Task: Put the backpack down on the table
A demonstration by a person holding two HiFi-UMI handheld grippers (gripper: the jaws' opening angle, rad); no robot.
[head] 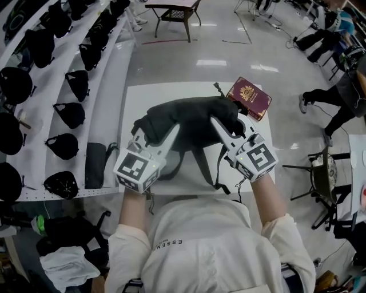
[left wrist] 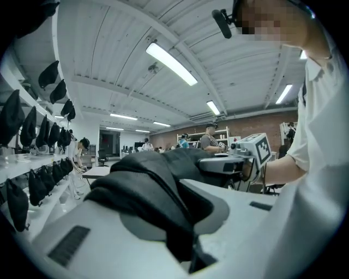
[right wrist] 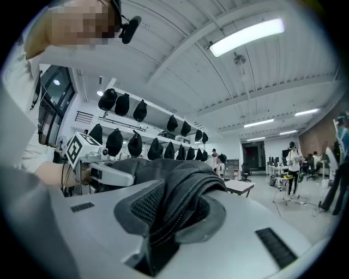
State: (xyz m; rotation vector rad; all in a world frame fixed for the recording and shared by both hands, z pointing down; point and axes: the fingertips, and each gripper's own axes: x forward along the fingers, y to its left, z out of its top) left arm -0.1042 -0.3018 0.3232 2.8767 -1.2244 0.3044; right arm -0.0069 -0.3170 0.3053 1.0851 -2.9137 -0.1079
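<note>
A black backpack (head: 191,121) hangs between my two grippers above the white table (head: 143,97), its straps dangling toward me. My left gripper (head: 150,136) is shut on the bag's left side, with dark fabric (left wrist: 158,199) bunched between the jaws in the left gripper view. On the bag's right side my right gripper (head: 224,130) is shut too, and a padded mesh fold (right wrist: 174,204) fills its jaws in the right gripper view. Each gripper view shows the other gripper across the bag. Both grippers point roughly level.
A maroon booklet (head: 250,98) with a gold emblem lies on the table's far right corner. White shelves (head: 63,86) with several black bags run along the left. Chairs and people stand at the right, and a dark table (head: 171,11) stands far ahead.
</note>
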